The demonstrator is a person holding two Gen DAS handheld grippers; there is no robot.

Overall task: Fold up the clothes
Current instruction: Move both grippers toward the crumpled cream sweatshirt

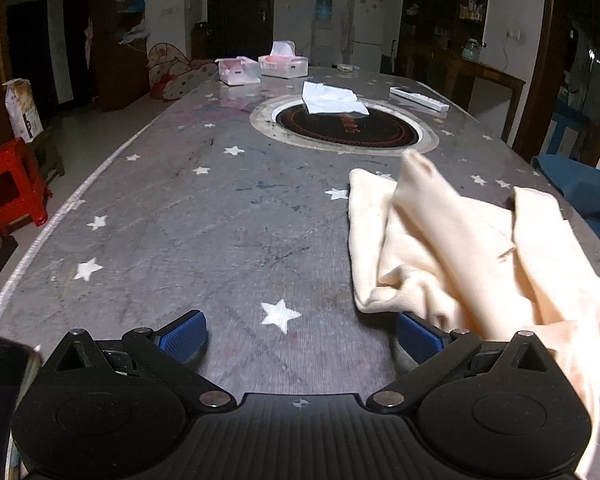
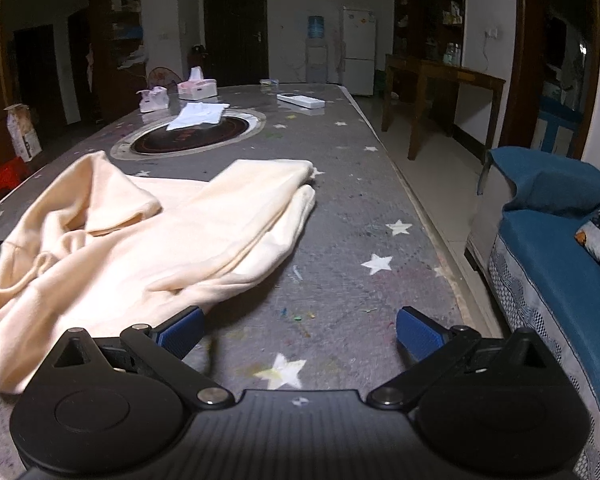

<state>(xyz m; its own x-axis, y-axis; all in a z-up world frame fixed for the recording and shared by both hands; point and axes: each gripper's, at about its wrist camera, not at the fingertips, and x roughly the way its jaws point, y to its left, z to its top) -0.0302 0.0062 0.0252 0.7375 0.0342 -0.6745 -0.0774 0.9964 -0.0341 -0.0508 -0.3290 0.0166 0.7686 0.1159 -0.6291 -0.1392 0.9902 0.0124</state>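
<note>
On the table: we see a cream garment lying crumpled, one sleeve or leg flopped over its body, well short of any fold.
Left gripper: we hold it low over bare cloth-covered tabletop, jaws apart and empty; the garment's near edge lies just beside its right-hand finger, apparently touching it.
Right gripper: jaws likewise apart and empty, the garment's hem just beside the left-hand finger.
Why so: we judge both claws flank the garment to pinch opposite edges and spread it flat first.
Beyond: a white folded cloth rests on the round inset, well apart.
</note>
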